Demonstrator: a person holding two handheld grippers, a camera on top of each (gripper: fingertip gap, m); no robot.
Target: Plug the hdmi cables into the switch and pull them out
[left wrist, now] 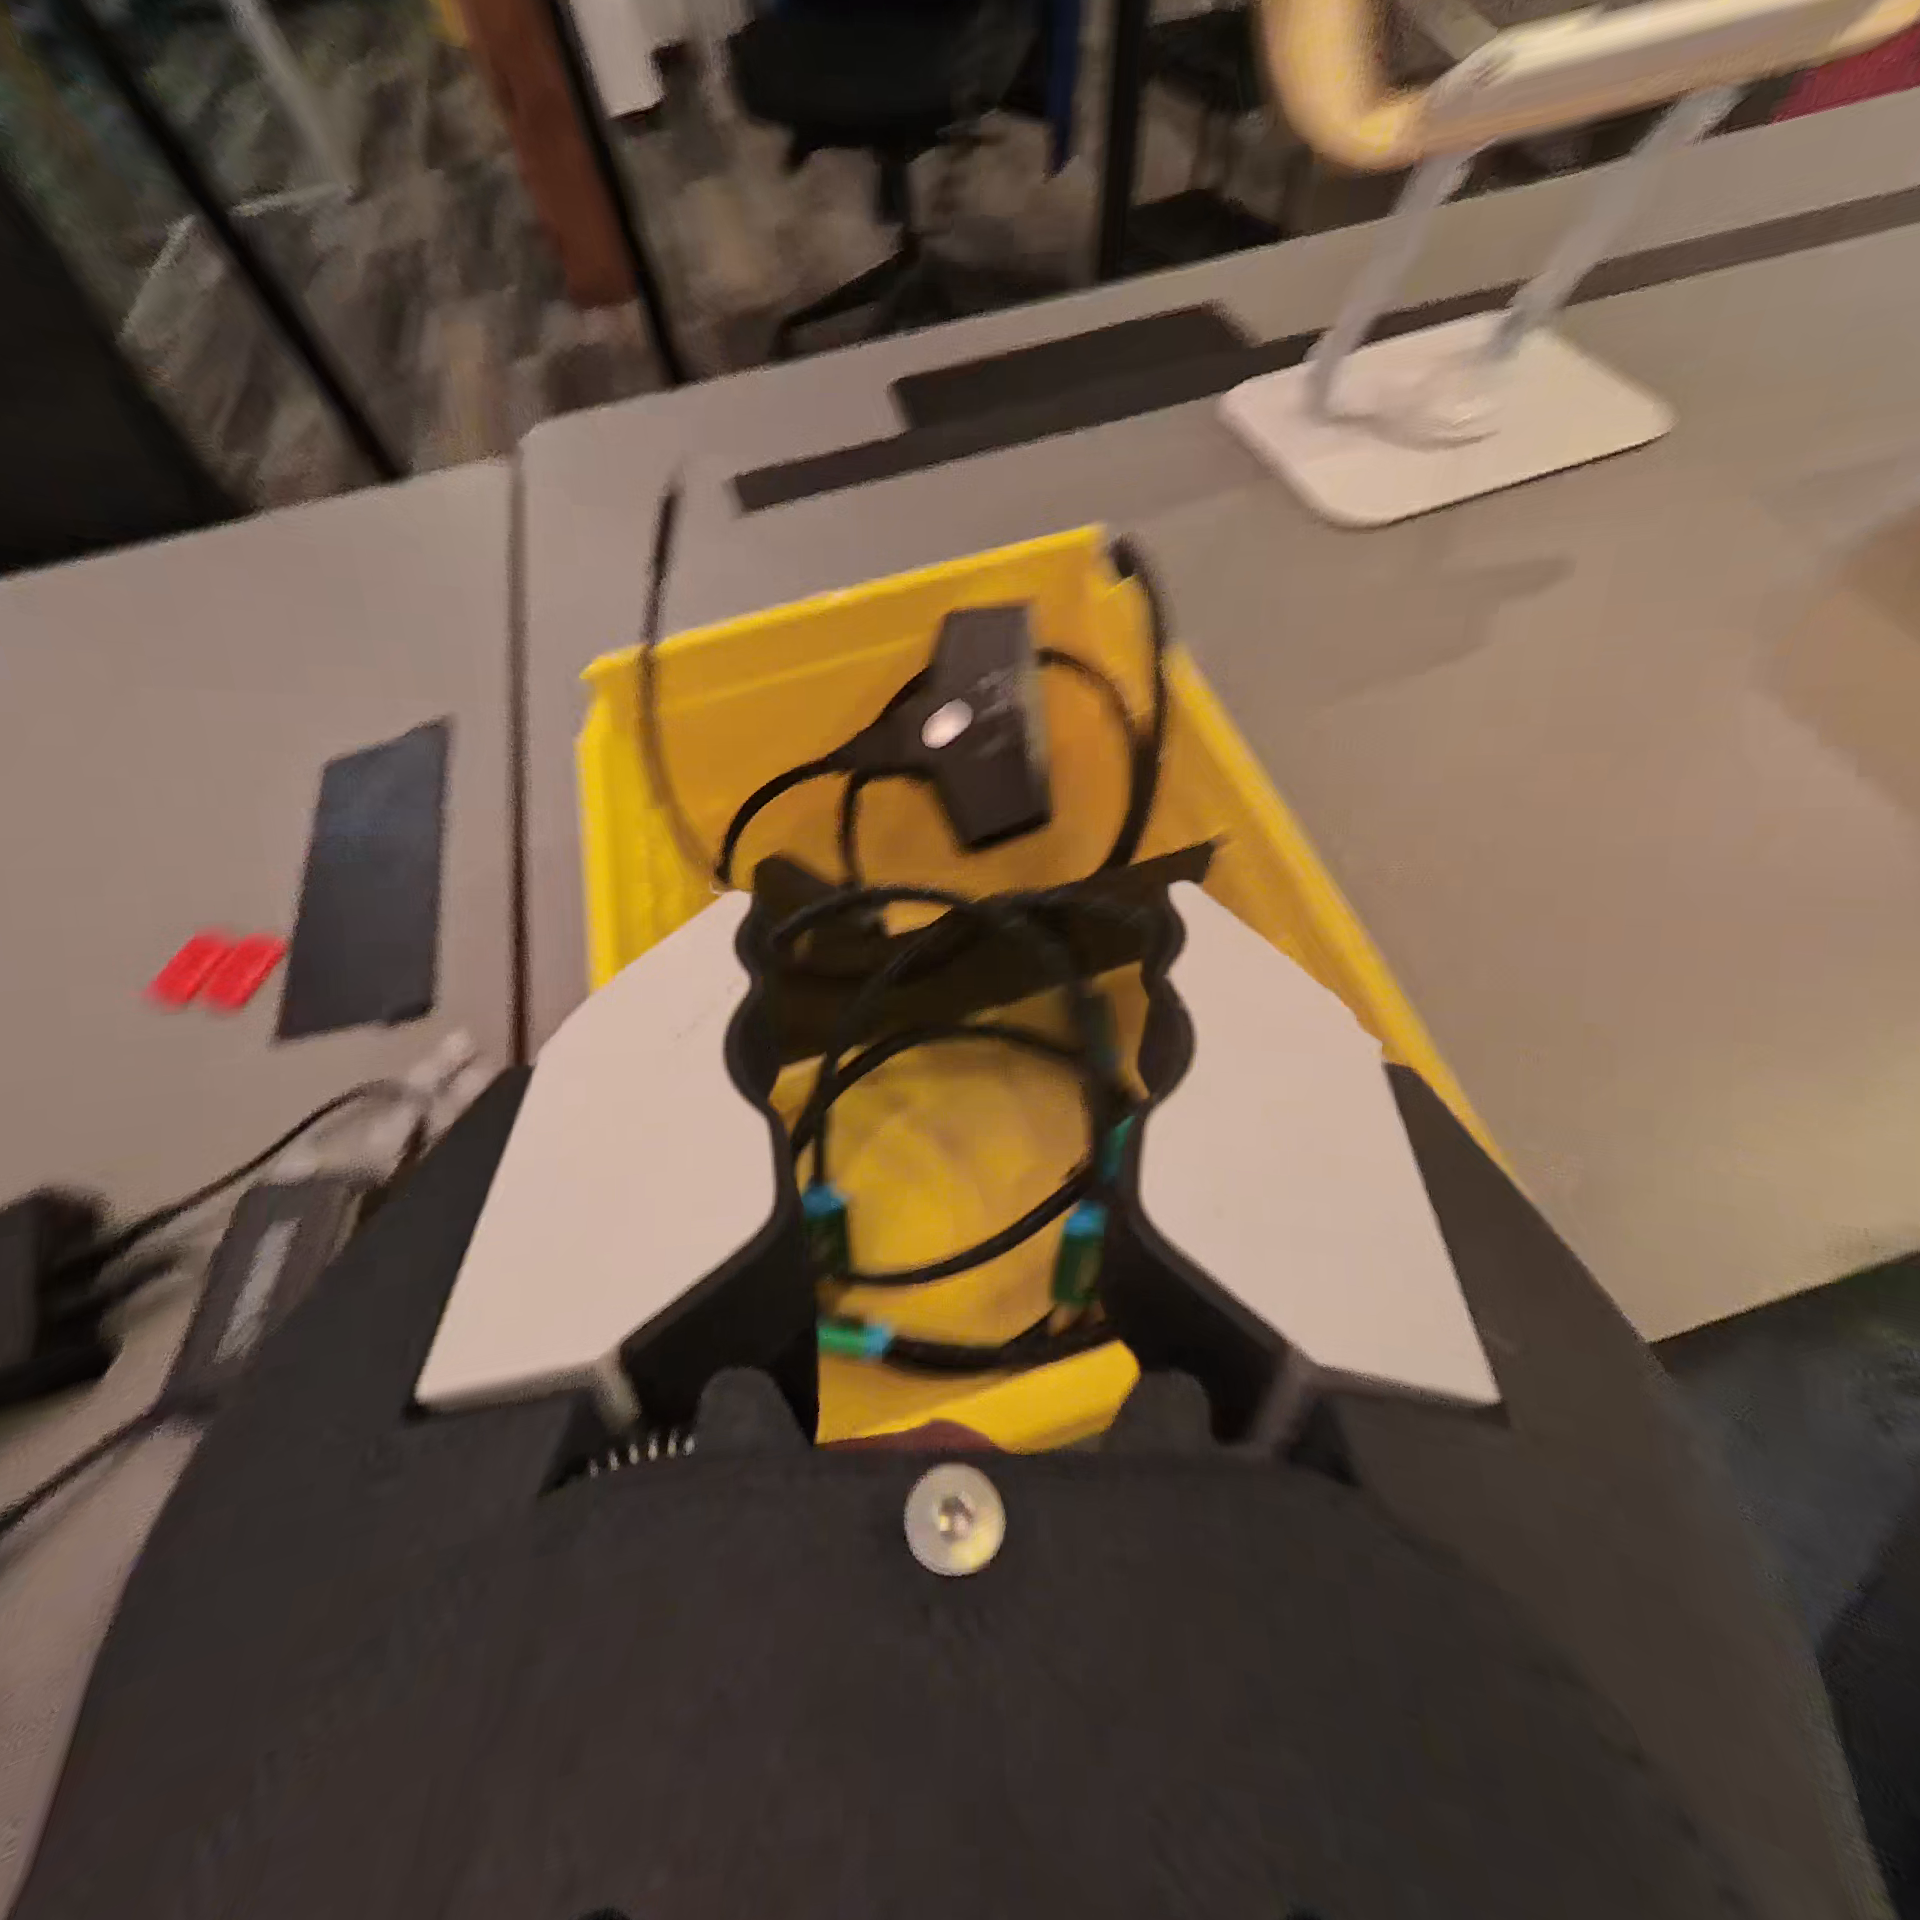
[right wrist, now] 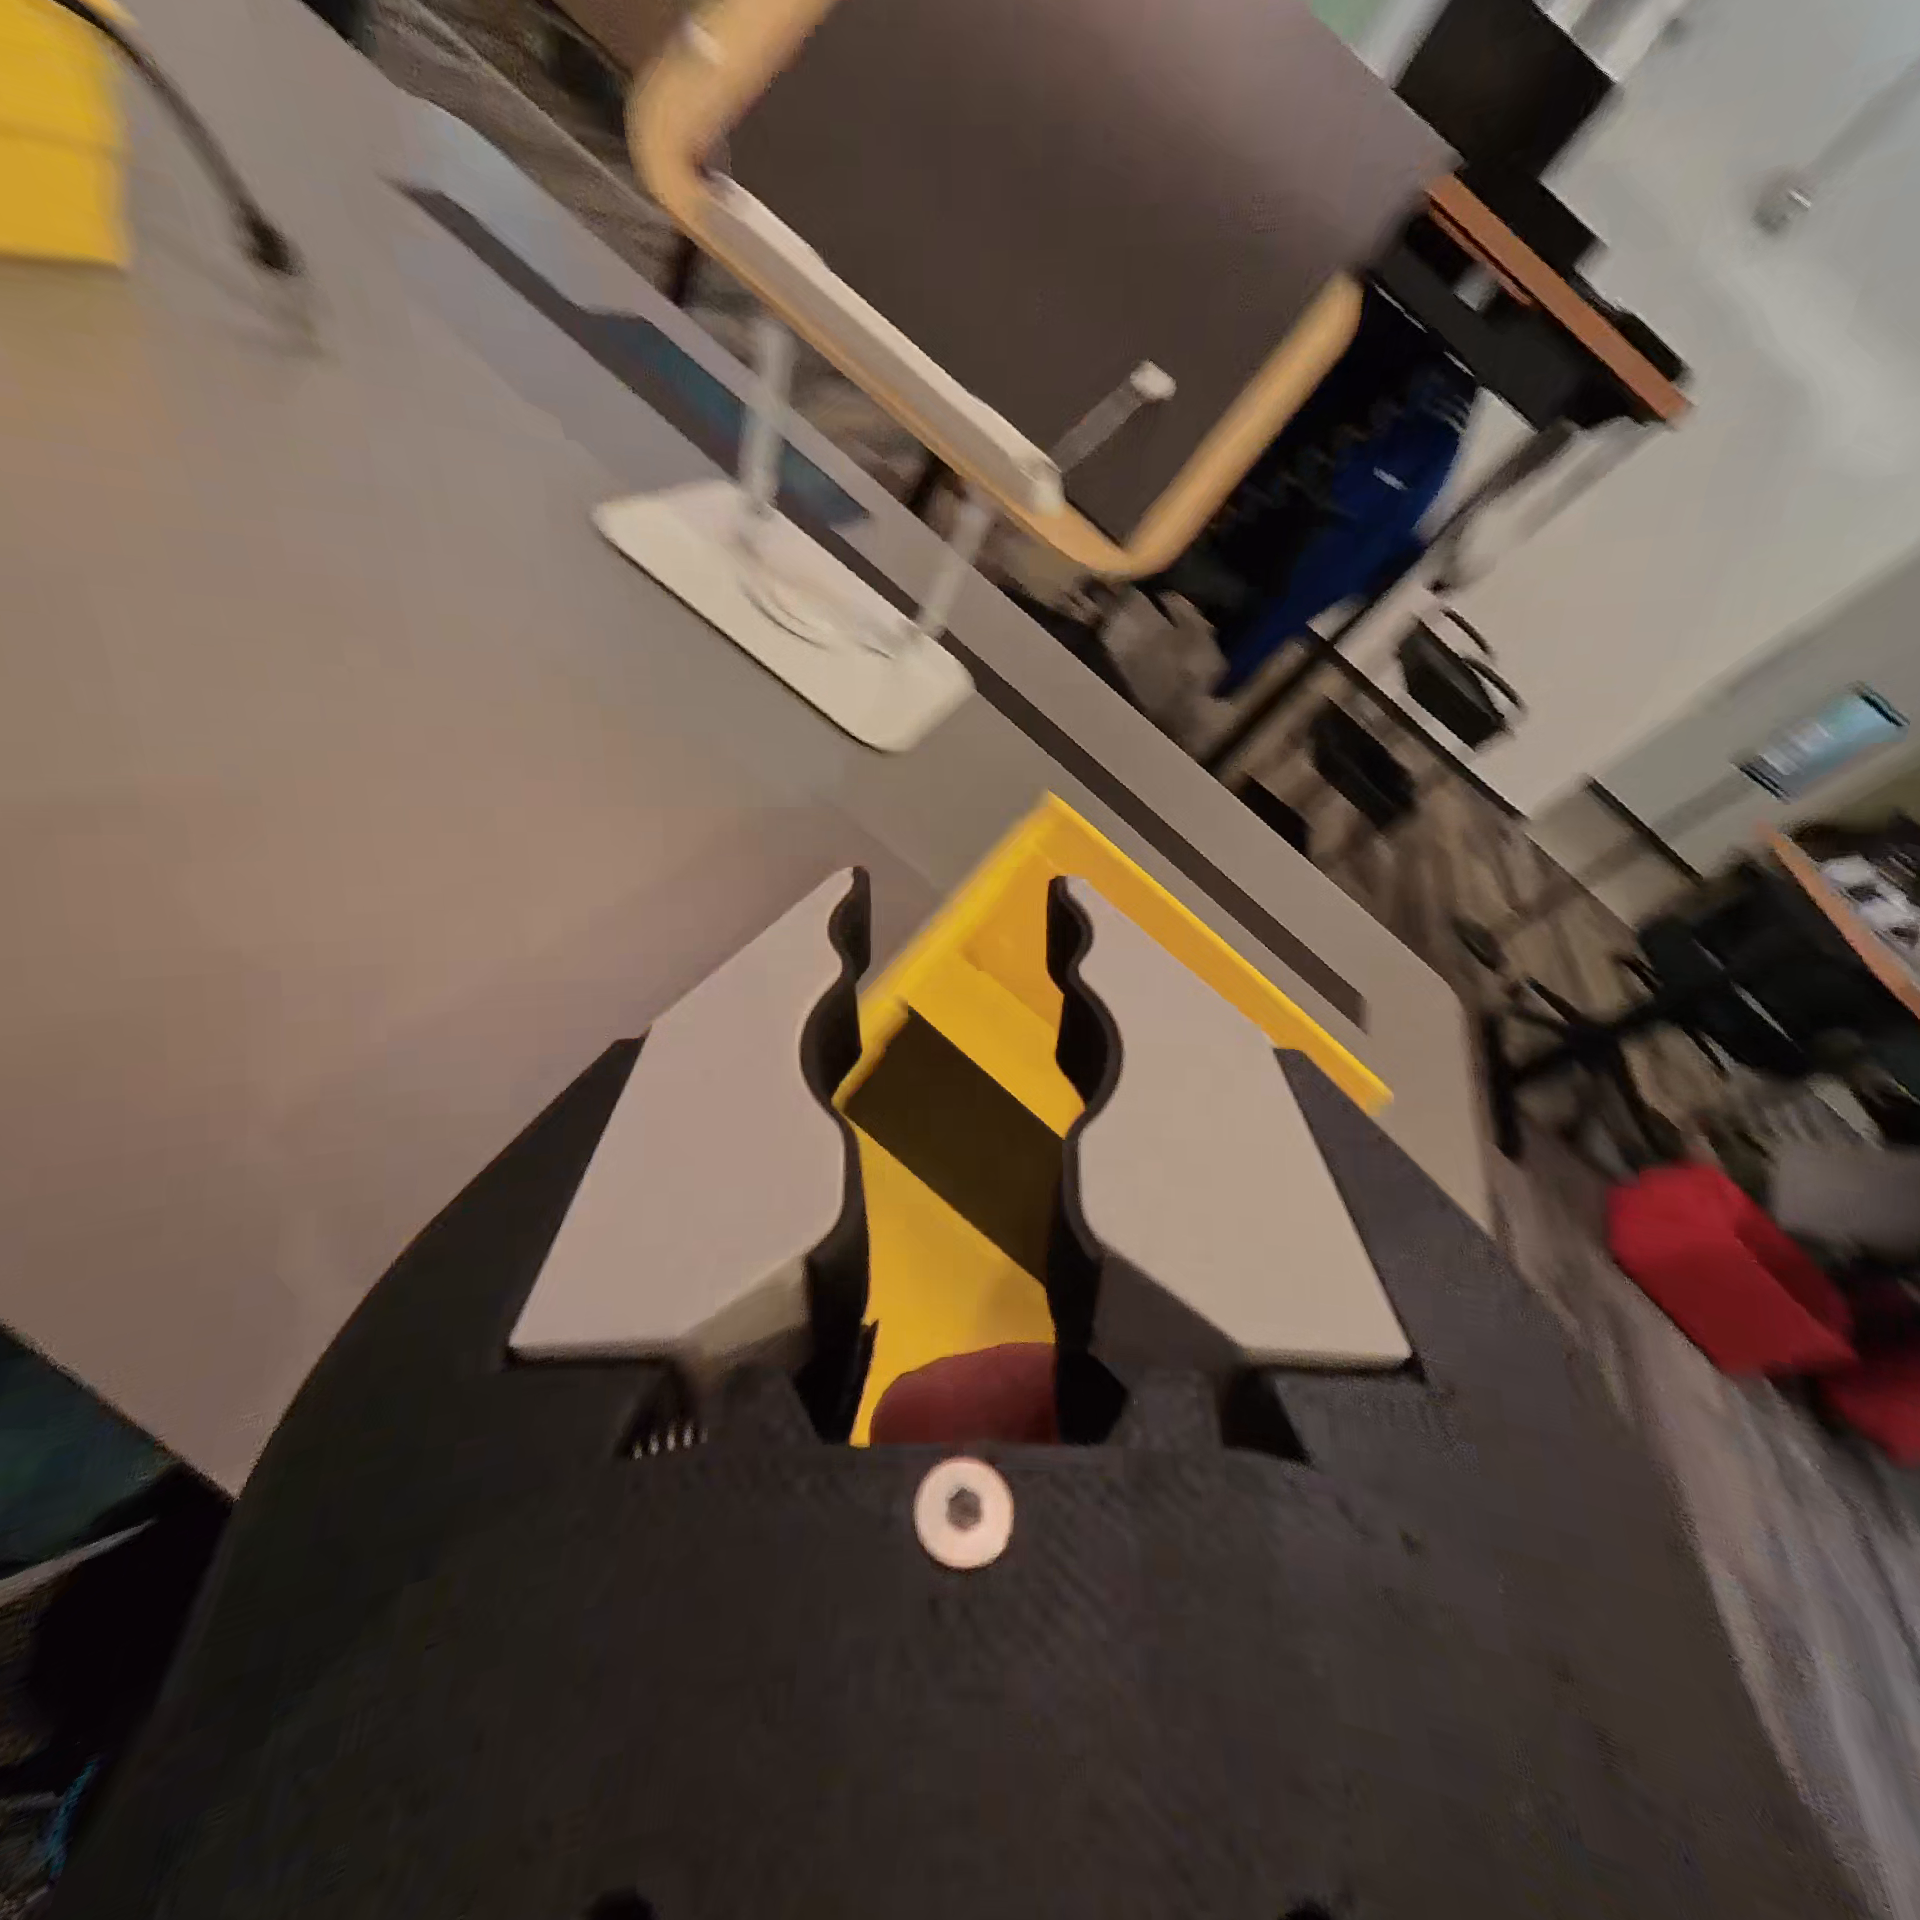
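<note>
Switch [left wrist: 987, 717] lengthwise up yellow bin [left wrist: 1288, 831], tangled cables [left wrist: 935, 1049] below.

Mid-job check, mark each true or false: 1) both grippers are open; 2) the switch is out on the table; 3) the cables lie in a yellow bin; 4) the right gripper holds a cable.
1) True: the left gripper and the right gripper are both open.
2) False: the switch lies inside the yellow bin.
3) True: the cables are coiled in that bin.
4) False: nothing is between the right gripper's fingers; it hangs over a second yellow bin.
</note>
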